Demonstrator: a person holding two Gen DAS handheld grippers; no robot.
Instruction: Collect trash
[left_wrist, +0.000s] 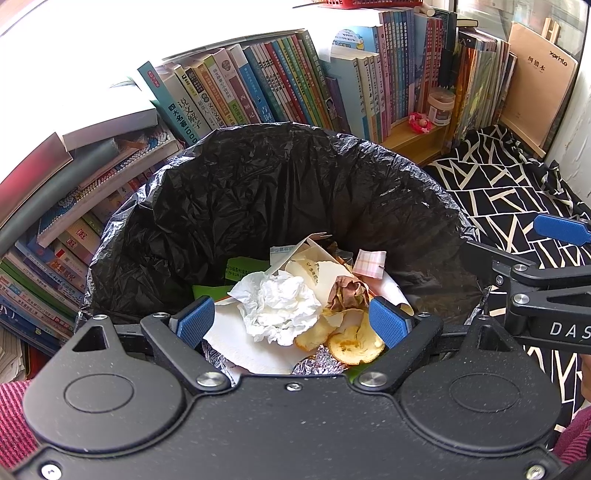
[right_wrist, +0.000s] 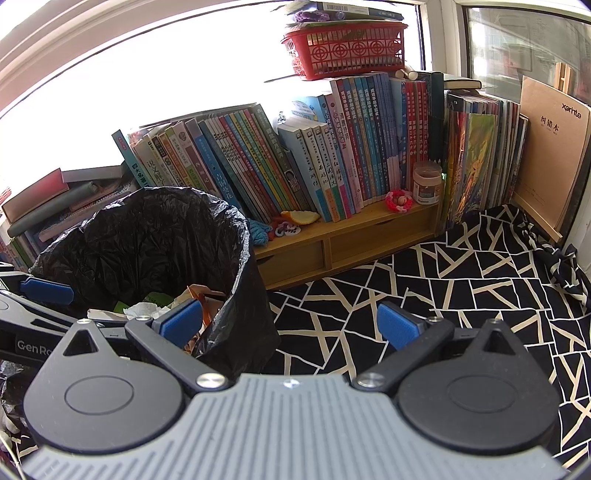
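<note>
One orange peel (right_wrist: 300, 217) lies on the wooden shelf (right_wrist: 343, 236) under the books, long side along the shelf edge, ahead and slightly left of the right gripper (right_wrist: 291, 326), which is nearer and stands released, empty. The left gripper (left_wrist: 291, 321), also spread and empty, hangs over the single lined bin (left_wrist: 155, 236) of trash.

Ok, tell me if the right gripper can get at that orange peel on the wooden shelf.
Probably yes. The right gripper is open and empty, and the orange peel lies exposed on the shelf's front edge. The bin stands to its left, not across the path.
</note>
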